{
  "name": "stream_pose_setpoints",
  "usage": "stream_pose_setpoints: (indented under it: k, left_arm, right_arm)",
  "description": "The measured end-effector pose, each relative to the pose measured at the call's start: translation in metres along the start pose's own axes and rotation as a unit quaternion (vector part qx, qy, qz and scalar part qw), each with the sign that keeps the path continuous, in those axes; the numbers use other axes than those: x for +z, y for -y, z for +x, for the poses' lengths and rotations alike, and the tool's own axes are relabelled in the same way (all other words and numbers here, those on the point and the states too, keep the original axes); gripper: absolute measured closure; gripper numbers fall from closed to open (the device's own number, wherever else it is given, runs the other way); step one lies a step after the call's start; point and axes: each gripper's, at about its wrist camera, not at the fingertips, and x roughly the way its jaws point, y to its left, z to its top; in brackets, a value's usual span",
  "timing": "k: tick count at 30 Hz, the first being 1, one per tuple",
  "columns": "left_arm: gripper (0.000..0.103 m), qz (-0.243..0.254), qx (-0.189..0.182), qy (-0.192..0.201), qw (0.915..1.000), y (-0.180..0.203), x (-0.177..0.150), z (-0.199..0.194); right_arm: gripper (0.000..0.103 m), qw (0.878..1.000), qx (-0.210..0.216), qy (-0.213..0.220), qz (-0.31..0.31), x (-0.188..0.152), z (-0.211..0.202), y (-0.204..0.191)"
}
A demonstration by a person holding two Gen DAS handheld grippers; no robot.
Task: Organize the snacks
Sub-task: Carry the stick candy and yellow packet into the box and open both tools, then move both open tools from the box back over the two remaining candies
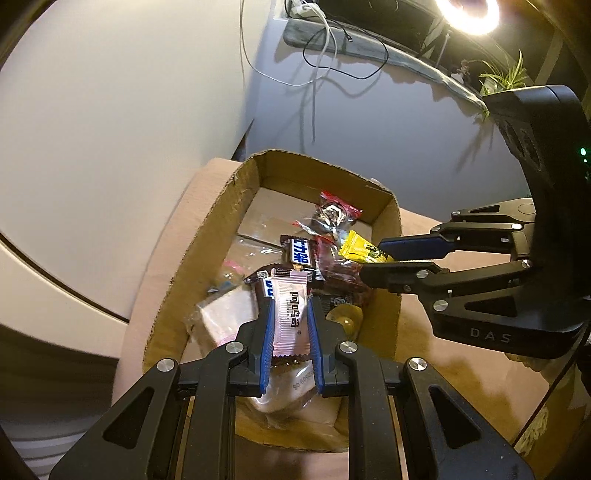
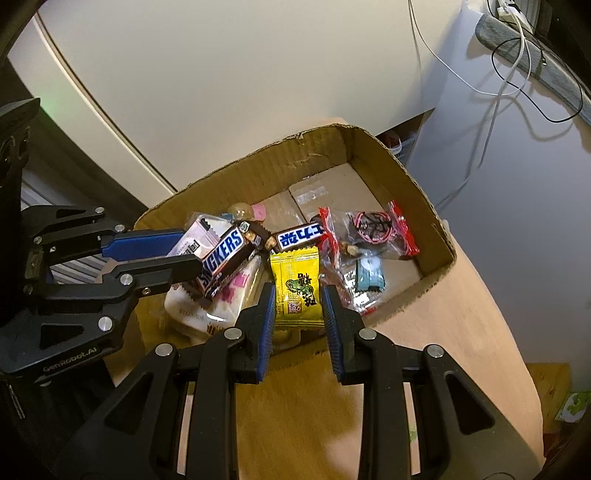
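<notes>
An open cardboard box [image 1: 207, 236] [image 2: 258, 162] holds several wrapped snacks. My left gripper [image 1: 291, 306] [image 2: 190, 253] is over the box's near end, shut on a pink-and-white packet [image 1: 290, 321] [image 2: 194, 240] and a brown Snickers bar [image 1: 263, 284] [image 2: 221, 258] pressed together. From the other side, my right gripper [image 2: 298, 291] [image 1: 373, 260] is shut on a yellow candy packet [image 2: 297, 295] [image 1: 360, 247] above the box. Below lie a second Snickers bar [image 1: 301, 253] [image 2: 297, 236] and a red-edged clear packet [image 1: 334, 212] [image 2: 369, 229].
The box sits on a pinkish wooden tabletop [image 2: 461, 314] [image 1: 424, 332]. White packets [image 1: 221, 314] [image 2: 207, 306] and a pale blue sweet [image 2: 369, 277] also lie in it. Loose cables [image 1: 321, 55] hang down the wall behind. A ring light [image 1: 467, 14] and a plant [image 1: 509, 74] are at the far right.
</notes>
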Motion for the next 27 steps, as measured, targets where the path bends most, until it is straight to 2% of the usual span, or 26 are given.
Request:
stream_pose_setpoints:
  k: [8,10,11,15,18,27]
  left_arm:
    - [0.086,0.001,0.002,0.0,1.0,-0.002,0.003,0.002]
    - [0.073,0.002,0.005,-0.001,1.0,-0.002,0.004,0.003]
    - [0.071,0.001,0.006,0.0,1.0,-0.003,0.004,0.003]
    - [0.07,0.002,0.008,0.0,1.0,-0.003,0.005,0.003]
    - [0.064,0.003,0.012,0.002,0.9999,-0.003,0.005,0.002]
    - [0.064,0.014,0.017,0.008,0.9997,0.007,0.005,-0.003]
  right_arm:
    - [0.076,1.0,-0.006,0.001,-0.006,0.009,0.0,-0.003]
    - [0.076,1.0,-0.008,0.001,-0.005,0.011,0.0,-0.003]
    - [0.075,1.0,-0.008,0.002,-0.004,0.012,0.0,-0.003]
    - [0.061,1.0,-0.012,0.008,-0.002,0.013,-0.002,-0.002]
    - [0.051,1.0,-0.015,0.011,-0.003,0.013,-0.003,0.0]
    - [0.046,1.0,-0.02,0.018,0.0,0.009,-0.008,0.005]
